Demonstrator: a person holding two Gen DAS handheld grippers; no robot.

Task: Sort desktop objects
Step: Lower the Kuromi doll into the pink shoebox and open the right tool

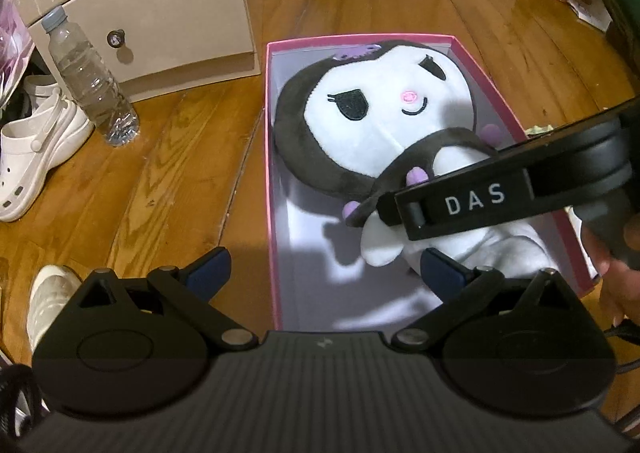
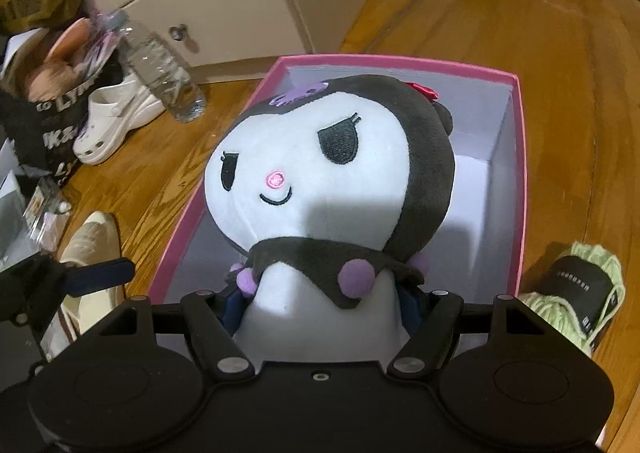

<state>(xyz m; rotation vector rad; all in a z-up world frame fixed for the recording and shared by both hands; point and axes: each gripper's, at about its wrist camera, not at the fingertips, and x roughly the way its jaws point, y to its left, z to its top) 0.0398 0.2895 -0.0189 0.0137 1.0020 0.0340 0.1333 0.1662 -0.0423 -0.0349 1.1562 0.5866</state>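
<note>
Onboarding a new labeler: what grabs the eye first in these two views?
The black-and-white plush doll in the pink box on the wood floor, its body pinched by the right hand-held gripper. Next, the clear water bottle beside the cream drawer cabinet, and the green yarn skein right of the box.

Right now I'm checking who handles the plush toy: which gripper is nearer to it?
Right. The right gripper has its fingers on both sides of the plush toy body, gripping it over the pink box. The left gripper hangs open just short of the toy's lower end.

Both views steeply down, sharing box (image 1: pixel 472 65).
</note>
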